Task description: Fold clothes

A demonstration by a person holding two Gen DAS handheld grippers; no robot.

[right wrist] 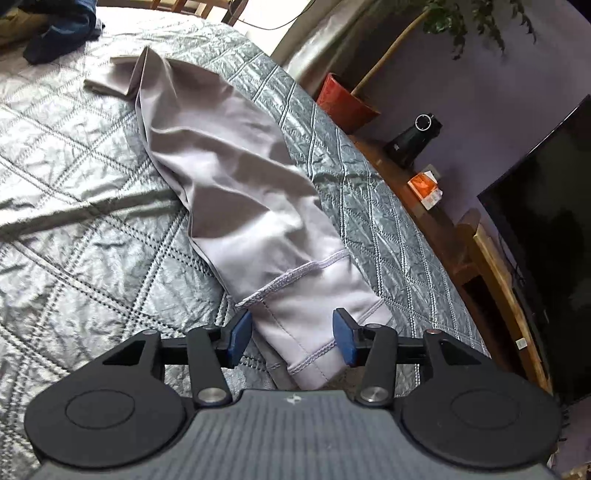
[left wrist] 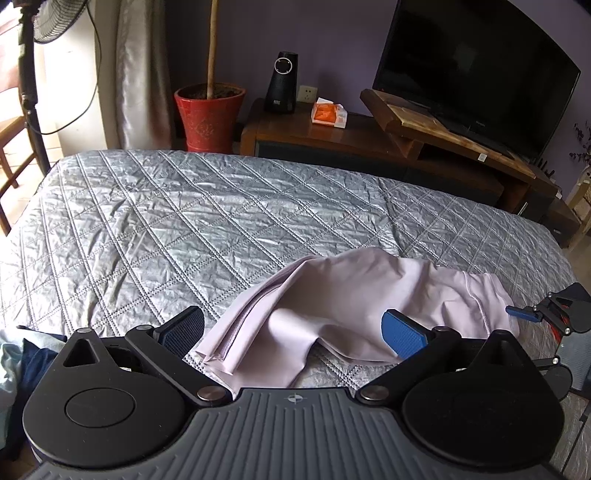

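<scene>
A pale lilac garment [left wrist: 351,306] with stitched seams lies crumpled on the grey quilted bedspread [left wrist: 166,221], near its front edge. My left gripper [left wrist: 293,332] is open wide just above the garment's folded left end, its pads well apart and touching no cloth. In the right wrist view the garment [right wrist: 236,177] stretches away from me across the bedspread [right wrist: 74,184]. Its seamed band end lies between the blue pads of my right gripper [right wrist: 291,336], which stands open and does not press on the cloth. The right gripper [left wrist: 532,314] also shows at the left wrist view's right edge.
Dark blue clothes [right wrist: 62,33] lie heaped at the bed's far corner. Beyond the bed stand a red plant pot [left wrist: 208,118], a wooden cabinet [left wrist: 369,136] with a black speaker [left wrist: 280,83], an orange box [left wrist: 328,112] and a television [left wrist: 480,70]. A fan [left wrist: 37,37] stands at the left.
</scene>
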